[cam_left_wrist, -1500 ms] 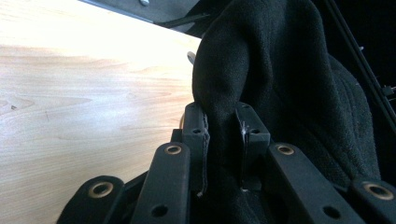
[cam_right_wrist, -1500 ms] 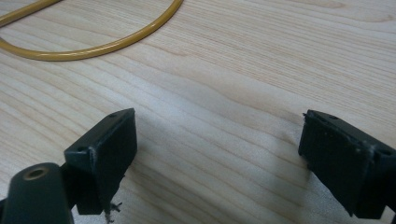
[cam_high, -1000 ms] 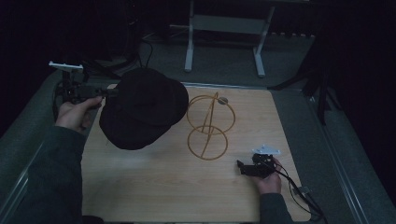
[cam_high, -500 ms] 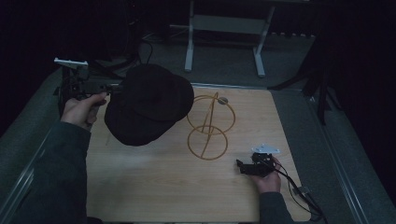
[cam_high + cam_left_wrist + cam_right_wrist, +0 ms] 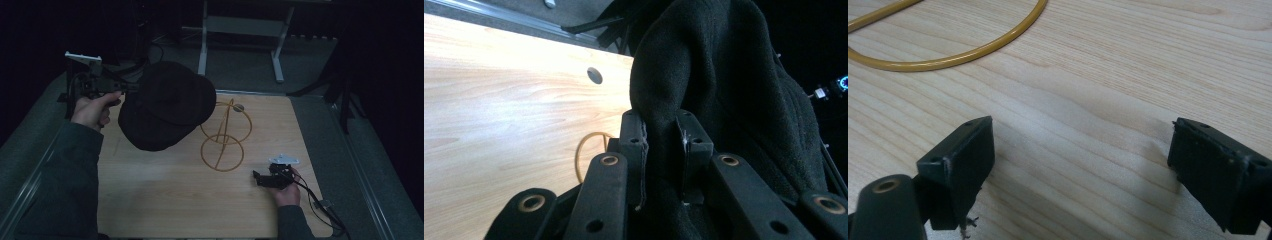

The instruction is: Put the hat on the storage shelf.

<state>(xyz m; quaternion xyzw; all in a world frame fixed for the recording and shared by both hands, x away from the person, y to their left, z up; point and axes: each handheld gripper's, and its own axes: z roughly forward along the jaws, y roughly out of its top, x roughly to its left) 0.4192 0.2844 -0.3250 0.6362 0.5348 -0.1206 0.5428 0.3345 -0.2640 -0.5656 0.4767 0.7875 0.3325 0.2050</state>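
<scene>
In the high view we see the black hat covering the left edge of the yellow wire stand and the bench beneath it, so where hat and stand meet is hidden. The left gripper has its jaws buried in the hat's fabric, and the picture's top and right edges cut the hat off. The right gripper shows part of the stand's ring; the dark room beyond the bench is probably too dim to read.
</scene>
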